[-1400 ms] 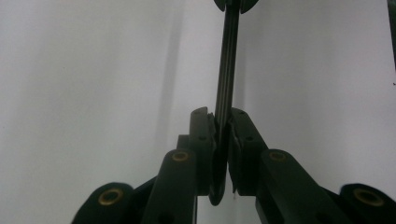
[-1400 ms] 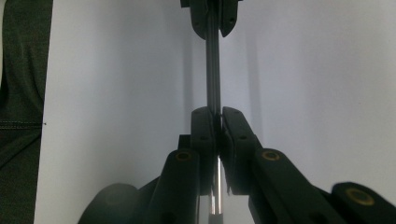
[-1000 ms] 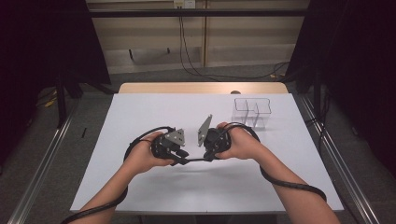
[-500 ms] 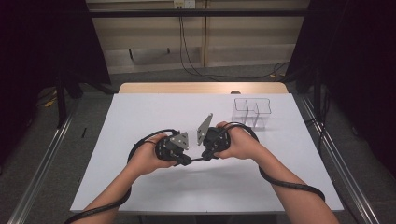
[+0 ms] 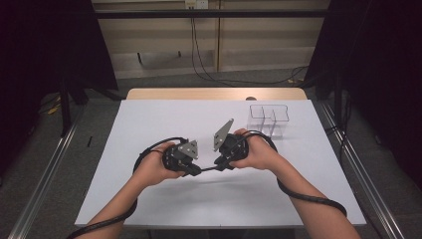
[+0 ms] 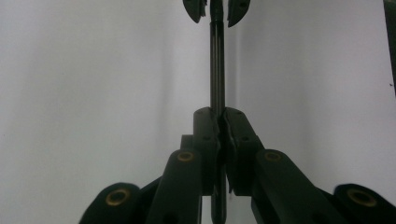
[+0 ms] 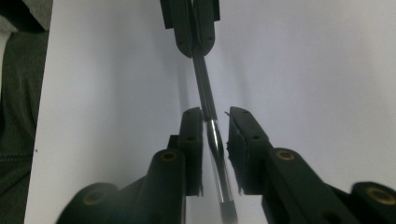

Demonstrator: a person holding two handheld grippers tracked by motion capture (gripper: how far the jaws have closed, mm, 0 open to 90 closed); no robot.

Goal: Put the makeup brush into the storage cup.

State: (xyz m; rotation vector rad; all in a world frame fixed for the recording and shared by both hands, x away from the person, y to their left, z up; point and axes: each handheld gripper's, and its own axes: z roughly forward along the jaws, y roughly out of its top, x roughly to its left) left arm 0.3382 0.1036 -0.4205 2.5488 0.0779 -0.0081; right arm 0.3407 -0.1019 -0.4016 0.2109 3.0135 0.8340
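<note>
Pen [image 6: 216, 70] between both tools

The desk [image 5: 149, 124] is plain white, with a pale wood strip along its far edge. Both tongs, left [image 5: 195, 170] and right [image 5: 220, 164], are black, each topped by a grey three-cornered plate and trailing a black cable; brass-coloured rivets dot their jaws in the two gripper views. The thin rod [image 7: 208, 123] between them is dark with a silvery sheen. The compartment box [image 5: 268, 118] is clear and colourless. The floor [image 5: 45, 164] is grey, and the side curtains [image 5: 45, 45] are black.
</note>
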